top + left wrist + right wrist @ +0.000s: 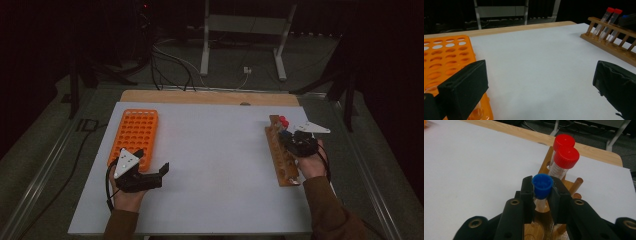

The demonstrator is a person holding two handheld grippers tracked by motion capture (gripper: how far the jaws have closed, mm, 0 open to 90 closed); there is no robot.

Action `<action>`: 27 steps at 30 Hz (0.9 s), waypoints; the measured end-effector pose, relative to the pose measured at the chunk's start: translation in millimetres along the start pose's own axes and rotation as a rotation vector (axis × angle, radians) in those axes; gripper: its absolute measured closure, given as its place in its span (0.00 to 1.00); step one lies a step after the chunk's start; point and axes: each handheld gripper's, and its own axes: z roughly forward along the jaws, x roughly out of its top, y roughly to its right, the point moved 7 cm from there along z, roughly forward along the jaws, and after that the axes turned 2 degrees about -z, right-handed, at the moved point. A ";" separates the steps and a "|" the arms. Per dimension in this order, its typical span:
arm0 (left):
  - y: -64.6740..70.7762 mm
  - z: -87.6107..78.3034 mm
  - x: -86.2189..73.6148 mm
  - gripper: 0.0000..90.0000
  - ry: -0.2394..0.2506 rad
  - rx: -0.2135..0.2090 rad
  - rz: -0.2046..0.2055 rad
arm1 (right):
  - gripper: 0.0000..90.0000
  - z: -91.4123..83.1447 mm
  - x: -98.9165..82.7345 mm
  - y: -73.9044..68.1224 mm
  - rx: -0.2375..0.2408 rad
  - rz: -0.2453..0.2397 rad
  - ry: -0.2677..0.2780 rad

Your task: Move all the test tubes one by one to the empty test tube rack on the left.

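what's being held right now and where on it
The right tongs are shut on the blue-capped tube, gripping it at the cap, while it stands in the wooden rack. The left tongs are open and hold nothing.

Orange plastic rack [134, 134] glossy; wooden rack [280, 155] varnished; blue-capped tube [542, 185] clear plastic, ribbed cap.

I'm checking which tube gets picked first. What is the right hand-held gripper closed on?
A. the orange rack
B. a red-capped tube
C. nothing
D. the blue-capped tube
D: in the right gripper view the right hand-held gripper has its jaws pressed on both sides of the blue-capped tube, which stands in the wooden rack in front of the two red-capped tubes.
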 end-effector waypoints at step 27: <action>-1.7 2.4 -6.2 0.01 -0.019 -0.001 -0.010 | 0.85 -20.6 10.9 5.4 -0.017 0.043 0.060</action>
